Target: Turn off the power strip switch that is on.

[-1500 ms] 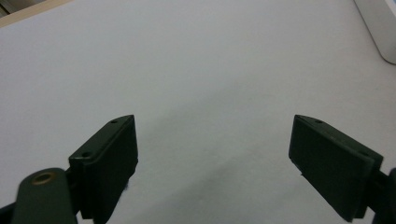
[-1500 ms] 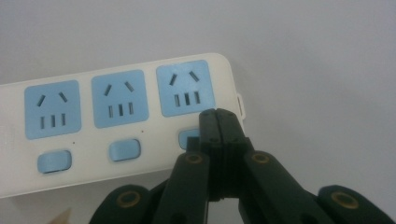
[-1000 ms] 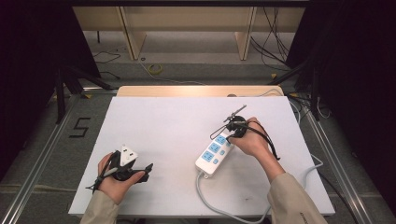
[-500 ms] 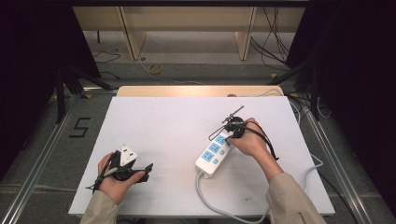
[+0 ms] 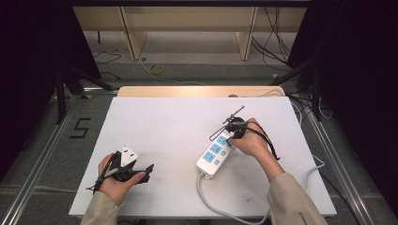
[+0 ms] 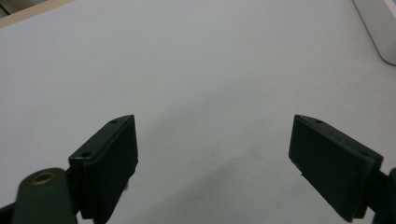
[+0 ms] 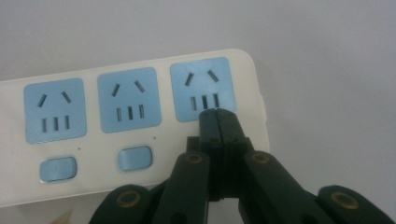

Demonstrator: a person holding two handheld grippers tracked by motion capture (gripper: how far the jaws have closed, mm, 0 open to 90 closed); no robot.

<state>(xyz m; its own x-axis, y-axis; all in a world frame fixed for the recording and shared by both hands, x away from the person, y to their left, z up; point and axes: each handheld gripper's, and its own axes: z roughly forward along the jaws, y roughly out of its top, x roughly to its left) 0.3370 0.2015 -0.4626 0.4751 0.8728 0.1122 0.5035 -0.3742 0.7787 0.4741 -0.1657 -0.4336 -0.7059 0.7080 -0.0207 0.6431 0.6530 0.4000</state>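
We judge the work to be pressing a switch on the power strip, and it looks about at the point of contact: in the right gripper view our right tool has its jaws pressed together, holding nothing, with the tips down on the strip at the lower edge of the end socket, where that socket's own button would sit, though the tips hide it, so we cannot tell whether it is pushed. The two other buttons lie untouched beside. The strip lies on the white table, right of centre, its cord trailing toward us. Our left tool rests well apart, jaws spread wide over bare table, empty.
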